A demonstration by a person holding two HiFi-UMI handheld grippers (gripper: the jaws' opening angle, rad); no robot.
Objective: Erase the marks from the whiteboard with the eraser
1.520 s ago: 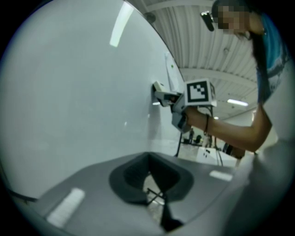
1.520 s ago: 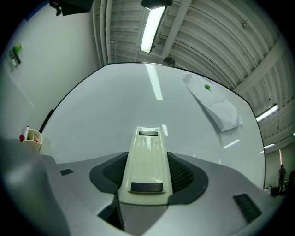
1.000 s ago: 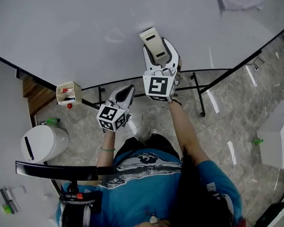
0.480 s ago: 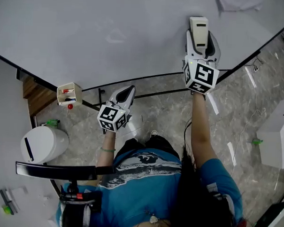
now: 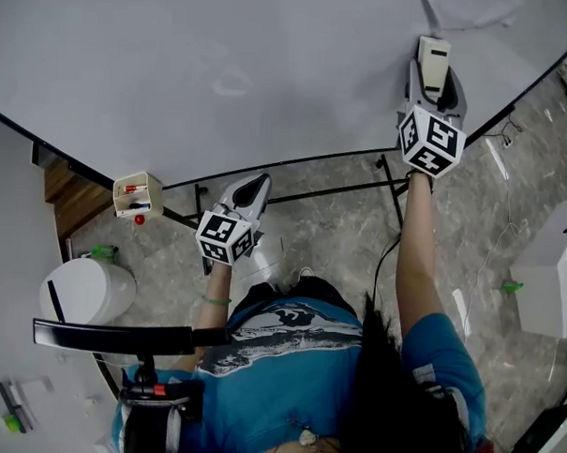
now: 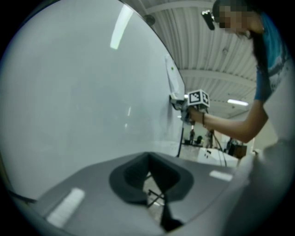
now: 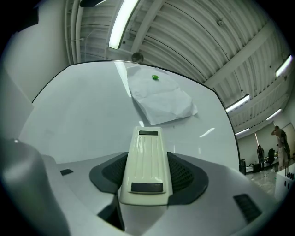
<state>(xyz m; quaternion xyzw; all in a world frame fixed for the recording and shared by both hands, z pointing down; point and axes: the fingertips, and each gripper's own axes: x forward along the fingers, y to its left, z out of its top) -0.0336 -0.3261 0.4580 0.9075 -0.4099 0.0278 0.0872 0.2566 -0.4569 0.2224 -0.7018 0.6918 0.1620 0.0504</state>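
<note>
Right claw (image 7: 147, 174) is clamped on the eraser (image 7: 147, 159), jaws snug on both of its long sides, felt face toward the whiteboard (image 7: 78, 115). Only the right claw's view shows that grip, plus a crumpled paper sheet (image 7: 160, 99) pinned just above the eraser by a green magnet (image 7: 155, 77). In the head view the sheet is only a corner at the top edge. The head view gives the layout: eraser high on the board's right part, near its right edge, with the right arm stretched out. The left claw (image 5: 247, 191) hangs low, off the board and over the floor (image 5: 339, 233). That view also shows a faint leftover mark (image 5: 232, 81) mid-board, well left of the eraser, and a small marker box (image 5: 138, 195) at the board's lower edge. A white bin (image 5: 87, 287) sits on the floor below the box. The left claw's view shows its jaws closed together with nothing between them. It also sees the right claw side-on, eraser end at the board; I can't tell from there if it actually touches. Versus 1.0 s ago, the right claw and eraser have swept from mid-board to the right, past the 0.5 s position, and now sit close under the sheet. Left claw hasn't moved, and the faint mark looks unchanged.
</note>
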